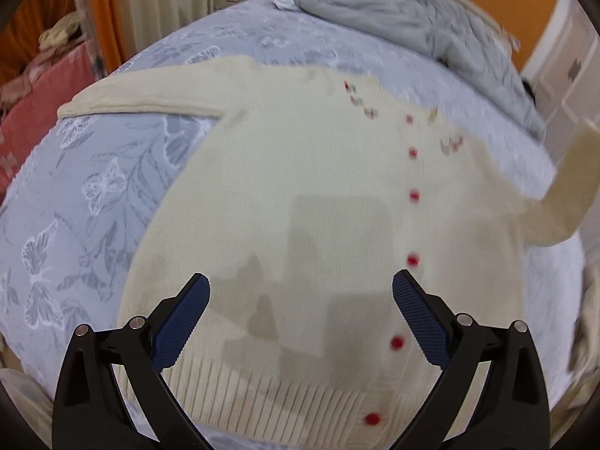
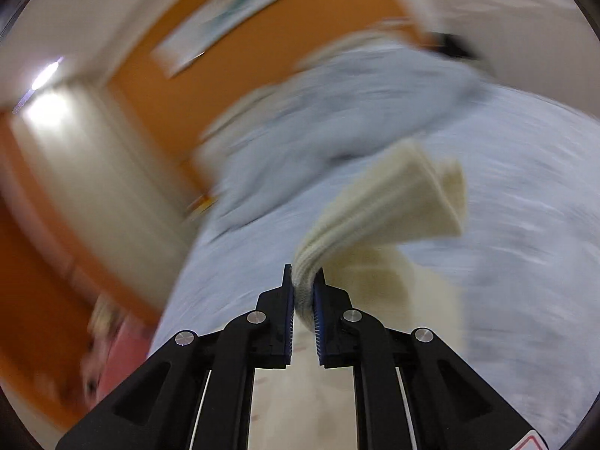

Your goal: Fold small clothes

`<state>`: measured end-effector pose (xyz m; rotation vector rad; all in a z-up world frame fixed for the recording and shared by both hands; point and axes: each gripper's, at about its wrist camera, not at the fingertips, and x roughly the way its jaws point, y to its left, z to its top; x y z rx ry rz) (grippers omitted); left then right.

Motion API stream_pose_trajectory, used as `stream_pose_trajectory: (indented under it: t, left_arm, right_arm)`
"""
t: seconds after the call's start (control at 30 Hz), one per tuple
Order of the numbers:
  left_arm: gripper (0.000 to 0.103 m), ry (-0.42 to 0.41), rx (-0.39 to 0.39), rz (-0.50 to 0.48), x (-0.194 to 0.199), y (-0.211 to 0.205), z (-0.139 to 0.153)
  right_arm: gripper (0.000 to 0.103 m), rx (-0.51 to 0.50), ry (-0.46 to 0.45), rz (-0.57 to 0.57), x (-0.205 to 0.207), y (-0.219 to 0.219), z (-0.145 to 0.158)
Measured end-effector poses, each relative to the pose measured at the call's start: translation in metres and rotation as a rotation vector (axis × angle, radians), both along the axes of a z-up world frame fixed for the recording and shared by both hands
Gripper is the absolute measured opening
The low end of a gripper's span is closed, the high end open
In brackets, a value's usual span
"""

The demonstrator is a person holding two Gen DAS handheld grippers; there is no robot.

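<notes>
A small cream knit cardigan [image 1: 307,195] with a row of red buttons lies spread flat on the pale blue butterfly-print bedspread [image 1: 93,187]. Its left sleeve [image 1: 142,97] stretches out to the left. My left gripper [image 1: 300,292] hovers open above the ribbed hem, nothing between its blue pads. In the right wrist view my right gripper [image 2: 304,281] is shut on the cream ribbed cuff of the right sleeve [image 2: 393,202], lifted off the bed. That raised sleeve [image 1: 573,183] also shows at the right edge of the left wrist view. The right view is heavily blurred.
A crumpled grey blanket [image 1: 420,22] lies along the far side of the bed. A pink cloth [image 1: 33,112] with clutter sits off the left edge. Orange walls and a white door [image 2: 86,172] lie beyond the bed.
</notes>
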<state>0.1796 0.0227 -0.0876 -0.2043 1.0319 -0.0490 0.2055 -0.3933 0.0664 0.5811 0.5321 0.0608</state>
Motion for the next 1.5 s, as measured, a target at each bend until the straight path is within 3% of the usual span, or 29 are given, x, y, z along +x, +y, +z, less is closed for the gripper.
stream_pose_trajectory:
  t: [0.1,0.13,0.23,0.3,0.37,0.43,0.57,0.63,0.7,0.73,0.77,0.8,0.83,0.9,1.0,1.03,1.13,1.2,1.27,1.33,1.4,1.47,1.5]
  left_arm:
    - [0.097,-0.043,-0.065,0.033,0.017,0.014,0.016]
    - [0.098,-0.054,-0.090,0.039,0.023,0.017,0.019]
    - [0.098,-0.052,-0.156,0.066,0.047,0.027,0.023]
    - [0.098,-0.039,-0.220,0.093,0.071,0.034,0.021]
    - [0.098,-0.035,-0.270,0.101,0.093,0.037,0.015]
    - [0.098,-0.024,-0.301,0.114,0.122,0.034,0.004]
    - [0.098,0.049,-0.354,0.133,0.177,0.016,-0.026]
    - [0.096,0.092,-0.384,0.132,0.199,0.003,-0.045]
    - [0.076,0.157,-0.382,0.124,0.215,-0.010,-0.065]
    - [0.045,0.178,-0.372,0.116,0.221,-0.017,-0.074]
    - [0.022,0.188,-0.353,0.101,0.224,-0.022,-0.079]
    - [0.019,0.186,-0.324,0.079,0.227,-0.028,-0.082]
    - [0.010,0.173,-0.310,0.061,0.228,-0.031,-0.080]
    - [0.009,0.108,-0.310,0.021,0.227,-0.030,-0.063]
    - [0.009,0.001,-0.320,0.000,0.220,-0.018,-0.036]
    - [0.009,-0.016,-0.308,-0.002,0.219,-0.014,-0.034]
    - [0.010,0.048,-0.191,0.001,0.226,-0.014,-0.063]
    - [0.010,0.078,-0.227,0.020,0.223,-0.010,-0.080]
    - [0.012,0.039,-0.251,0.017,0.217,-0.006,-0.082]
    - [0.013,0.026,-0.256,0.023,0.215,-0.006,-0.085]
    - [0.013,0.021,-0.259,0.027,0.215,-0.004,-0.085]
    - [0.013,0.015,-0.254,0.012,0.214,-0.004,-0.086]
    - [0.013,0.012,-0.250,0.005,0.212,-0.003,-0.087]
  right_arm:
    - [0.018,-0.055,0.033,0.230,0.051,0.103,-0.015]
    - [0.028,-0.077,0.060,0.272,0.063,0.128,-0.029]
    - [0.031,-0.099,0.141,0.309,0.077,0.172,-0.076]
    - [0.034,-0.056,0.150,0.262,0.064,0.161,-0.096]
    - [0.051,-0.015,0.167,0.175,0.043,0.130,-0.111]
    - [0.053,0.002,0.215,0.046,0.018,0.084,-0.130]
    - [0.053,-0.072,0.343,-0.122,-0.007,0.026,-0.158]
    - [0.062,-0.087,0.377,-0.181,-0.010,0.009,-0.172]
    - [0.070,-0.080,0.405,-0.223,-0.005,-0.006,-0.189]
    - [0.070,-0.072,0.421,-0.229,-0.003,-0.009,-0.199]
    - [0.067,-0.060,0.440,-0.224,0.003,-0.010,-0.206]
    - [0.055,-0.034,0.449,-0.202,0.011,-0.007,-0.214]
    - [0.030,-0.018,0.441,-0.173,0.014,-0.001,-0.216]
    - [0.020,-0.073,0.410,-0.172,0.016,0.009,-0.204]
    - [0.019,-0.032,0.275,-0.162,0.002,0.015,-0.176]
    - [0.022,-0.037,0.270,-0.164,0.000,0.015,-0.178]
    - [0.025,-0.158,0.470,-0.221,0.015,0.015,-0.209]
    - [0.025,-0.091,0.379,-0.251,0.005,0.018,-0.196]
    - [0.026,-0.114,0.292,-0.216,0.004,0.035,-0.174]
    - [0.024,-0.180,0.287,-0.118,0.021,0.059,-0.168]
    - [0.021,-0.255,0.362,-0.081,0.042,0.069,-0.190]
    - [0.012,-0.272,0.482,-0.096,0.056,0.059,-0.229]
    - [0.012,-0.247,0.437,-0.107,0.053,0.054,-0.230]
